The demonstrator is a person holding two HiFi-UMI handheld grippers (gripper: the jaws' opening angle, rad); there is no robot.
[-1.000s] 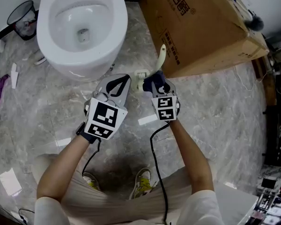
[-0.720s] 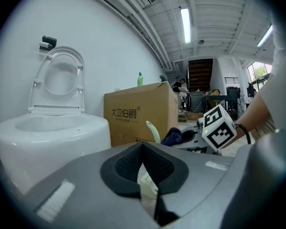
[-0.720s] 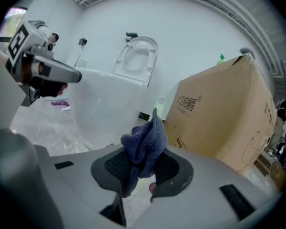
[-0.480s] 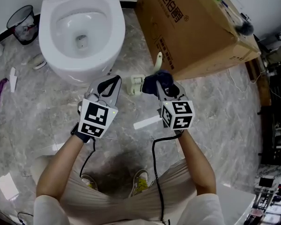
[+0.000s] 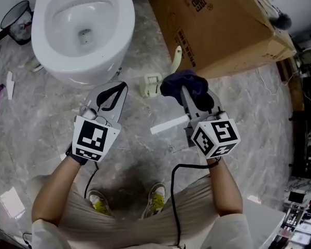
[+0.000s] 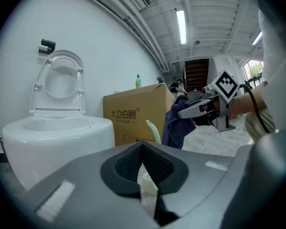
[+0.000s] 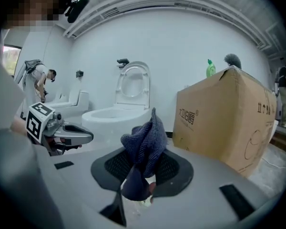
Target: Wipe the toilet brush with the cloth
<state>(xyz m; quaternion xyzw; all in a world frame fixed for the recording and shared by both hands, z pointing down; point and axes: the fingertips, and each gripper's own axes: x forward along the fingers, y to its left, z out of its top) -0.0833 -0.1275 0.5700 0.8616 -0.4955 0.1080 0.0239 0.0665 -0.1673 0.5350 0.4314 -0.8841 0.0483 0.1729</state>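
The toilet brush [image 5: 151, 84] stands on the marble floor beside the cardboard box, a cream base with a curved pale-green handle [image 5: 177, 59]; the left gripper view shows the handle [image 6: 153, 130] past the jaws. A dark blue cloth [image 5: 185, 83] is bunched in my right gripper [image 5: 183, 91], which is shut on it just right of the brush, seemingly apart from it. In the right gripper view the cloth [image 7: 145, 149] sticks up between the jaws. My left gripper [image 5: 121, 86] hovers left of the brush, shut with nothing in it.
A white toilet [image 5: 83, 30] with its seat up stands at the back left. A big cardboard box [image 5: 217, 25] is at the back right, a green bottle [image 7: 210, 68] on top. A black bin [image 5: 15, 17] sits far left. A white strip [image 5: 168, 124] lies on the floor.
My right gripper has pulled back toward me and to the right with the cloth. The left gripper has drifted left and back a little, still shut.
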